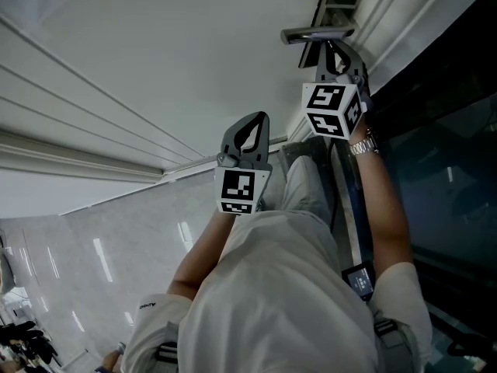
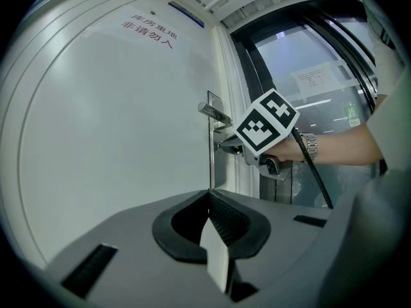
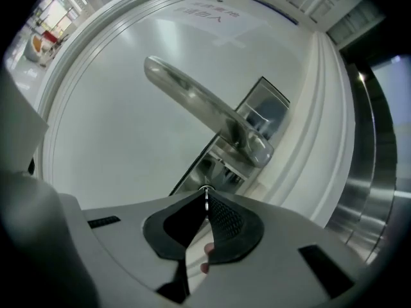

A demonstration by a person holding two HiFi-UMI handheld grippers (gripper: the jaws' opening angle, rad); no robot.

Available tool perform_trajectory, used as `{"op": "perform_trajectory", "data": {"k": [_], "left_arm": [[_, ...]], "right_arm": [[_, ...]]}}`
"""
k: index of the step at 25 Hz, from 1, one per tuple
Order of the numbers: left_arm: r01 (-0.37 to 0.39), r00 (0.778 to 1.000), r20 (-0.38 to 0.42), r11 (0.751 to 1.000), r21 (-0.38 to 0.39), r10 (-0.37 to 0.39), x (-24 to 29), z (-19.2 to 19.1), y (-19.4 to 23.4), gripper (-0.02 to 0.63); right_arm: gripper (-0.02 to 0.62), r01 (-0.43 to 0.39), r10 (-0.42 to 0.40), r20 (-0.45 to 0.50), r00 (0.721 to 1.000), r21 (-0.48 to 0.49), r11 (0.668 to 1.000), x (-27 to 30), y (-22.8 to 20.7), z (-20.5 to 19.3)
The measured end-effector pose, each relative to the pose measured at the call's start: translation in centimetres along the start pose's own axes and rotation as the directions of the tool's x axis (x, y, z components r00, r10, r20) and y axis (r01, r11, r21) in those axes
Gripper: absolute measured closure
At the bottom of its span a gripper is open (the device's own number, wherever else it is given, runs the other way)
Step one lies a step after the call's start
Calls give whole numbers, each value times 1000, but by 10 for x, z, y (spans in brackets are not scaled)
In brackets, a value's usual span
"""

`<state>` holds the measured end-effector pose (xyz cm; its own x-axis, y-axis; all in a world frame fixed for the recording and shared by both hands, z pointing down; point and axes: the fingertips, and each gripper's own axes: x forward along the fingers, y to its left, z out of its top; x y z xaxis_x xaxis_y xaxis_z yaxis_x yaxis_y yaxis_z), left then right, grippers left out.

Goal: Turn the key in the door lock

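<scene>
- Head view: my right gripper [image 1: 332, 53] points at the white door [image 1: 155, 68] just under the metal handle [image 1: 318, 33], close to the door's edge beside the dark glass. My left gripper [image 1: 247, 134] hangs well apart from the handle, over the door's plain middle.
- Left gripper view: its jaws are pressed together with nothing between them. Ahead, the right gripper sits at the steel lock plate [image 2: 210, 165] on the door's right edge, just below the handle. What it grips is too small to tell from here.
- Right gripper view: the key [image 3: 206, 201] shows as a thin bright metal sliver, edge-on, pinched between the closed jaws. It runs straight to the round keyhole [image 3: 205, 188] in the lock plate, just beneath the handle.
</scene>
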<state>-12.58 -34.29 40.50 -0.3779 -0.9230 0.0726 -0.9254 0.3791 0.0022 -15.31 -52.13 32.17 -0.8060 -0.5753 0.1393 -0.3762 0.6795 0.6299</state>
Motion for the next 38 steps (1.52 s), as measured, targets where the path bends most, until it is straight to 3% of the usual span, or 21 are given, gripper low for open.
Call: {"op": "perform_trajectory", "data": {"k": [2, 5, 10, 12, 16, 25, 29, 31, 36, 38], "left_arm": [[1, 1000, 0, 1000, 0, -1, 1, -1, -1, 597], [3, 1000, 0, 1000, 3, -3, 2, 0, -3, 597], [2, 1000, -2, 1000, 6, -2, 4, -1, -4, 597], [4, 1000, -3, 1000, 8, -4, 5, -2, -5, 597], [5, 1000, -1, 1000, 10, -5, 6, -1, -7, 597], [-7, 1000, -2, 1000, 8, 7, 6, 0, -4, 597], [-11, 1000, 1, 1000, 6, 11, 5, 1, -3, 597], [-12, 1000, 2, 1000, 5, 12, 4, 2, -3, 597], [-9, 1000, 1, 1000, 5, 9, 4, 2, -2, 597], [-11, 1000, 1, 1000, 4, 11, 3, 1, -2, 597]], "right_arm": [[584, -34, 34, 6, 999, 114, 993, 1, -1, -1], [584, -89, 86, 23, 996, 289, 953, 2, -3, -1], [584, -141, 135, 51, 990, 539, 830, 4, -7, -6], [584, -151, 141, 67, 988, 637, 756, 4, -8, -7], [584, -174, 156, 102, 982, 805, 568, 4, -10, -11], [584, -211, 187, 179, 966, 962, 173, 5, -13, -15], [584, -223, 196, 233, 952, 972, -74, 4, -14, -17], [583, -229, 193, 251, 949, 965, -130, 3, -14, -17], [581, -226, 187, 268, 945, 949, -220, 3, -12, -17], [580, -225, 189, 272, 943, 945, -236, 3, -12, -18]]}}
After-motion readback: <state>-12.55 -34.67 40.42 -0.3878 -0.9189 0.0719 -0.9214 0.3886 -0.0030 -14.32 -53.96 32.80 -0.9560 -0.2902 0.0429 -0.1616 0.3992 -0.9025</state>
